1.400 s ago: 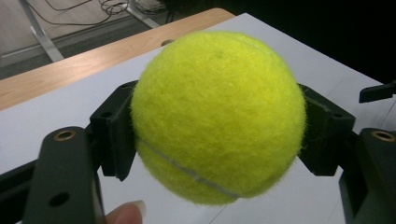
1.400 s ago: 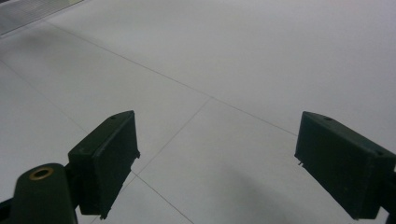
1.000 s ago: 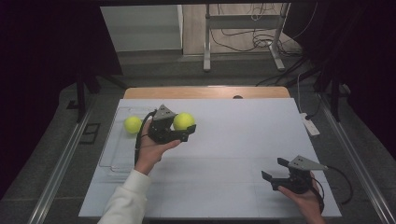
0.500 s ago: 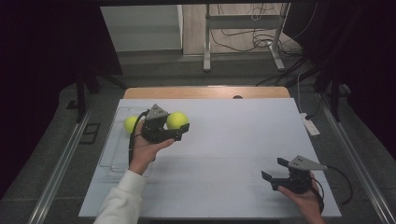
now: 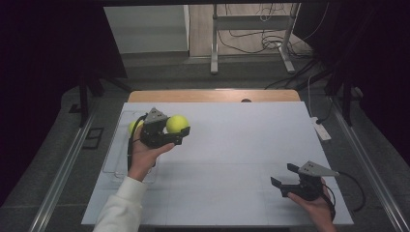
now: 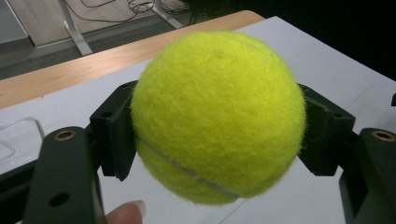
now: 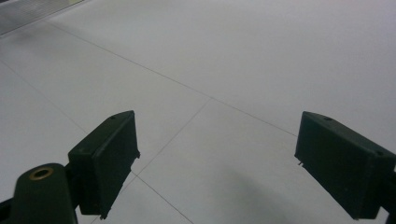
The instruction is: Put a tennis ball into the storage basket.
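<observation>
A: How far along does this look to you?

B: About midway, I'd judge. The left hand-held gripper (image 5: 178, 131) is clamped on a fuzzy yellow-green tennis ball (image 5: 177, 123) and holds it up off the white table (image 5: 241, 145). In the left gripper view the ball (image 6: 217, 116) sits squarely between the two black jaws, each pad pressed into the felt at its side, with the grey seam curving underneath.

A: So the pick-up is done. Where is the ball going?

B: Most likely the clear plastic tray (image 5: 112, 159) at the left side of the table. A second yellow-green tennis ball (image 5: 134, 126) shows just behind the left gripper, over the far end of that tray — whether it rests inside or only near the rim I cannot tell, since the gripper covers part of it.

A: And the other hand?

B: The right hand-held gripper (image 5: 285, 180) sits low near the front right corner of the table, well apart from both balls. Its jaws stand wide apart with nothing between them; the right gripper view looks past them (image 7: 215, 163) onto bare white tabletop.

A: What's left, then?

B: Carrying the held ball over the tray, lowering it and letting go — that seems to be all. I see no other loose balls on the table, so this may be the last one to place.
</observation>
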